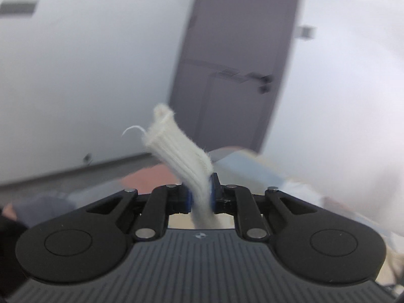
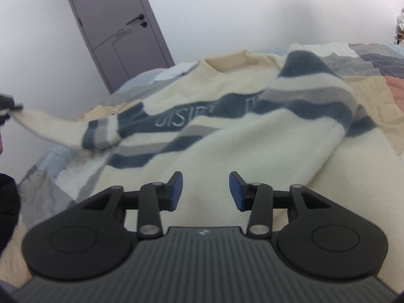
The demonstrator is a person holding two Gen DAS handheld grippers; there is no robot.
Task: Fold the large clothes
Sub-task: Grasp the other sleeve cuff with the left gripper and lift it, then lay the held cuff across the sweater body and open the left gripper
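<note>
A cream sweater (image 2: 217, 136) with blue and grey stripes lies spread on the bed, collar at the far side. Its right sleeve (image 2: 315, 85) is folded in over the body. Its left sleeve (image 2: 63, 128) is stretched out to the left and lifted. My left gripper (image 1: 200, 192) is shut on the ribbed cream cuff (image 1: 176, 151) of that sleeve, which sticks up past the fingers; this gripper also shows at the left edge of the right wrist view (image 2: 7, 106). My right gripper (image 2: 205, 192) is open and empty, hovering just above the sweater's lower body.
The bed has a patchwork cover (image 2: 373, 60) in blue, grey, beige and pink. A grey door (image 2: 116, 27) stands in the white wall behind the bed; it also shows in the left wrist view (image 1: 234, 63). The floor edge (image 1: 75, 171) lies to the left.
</note>
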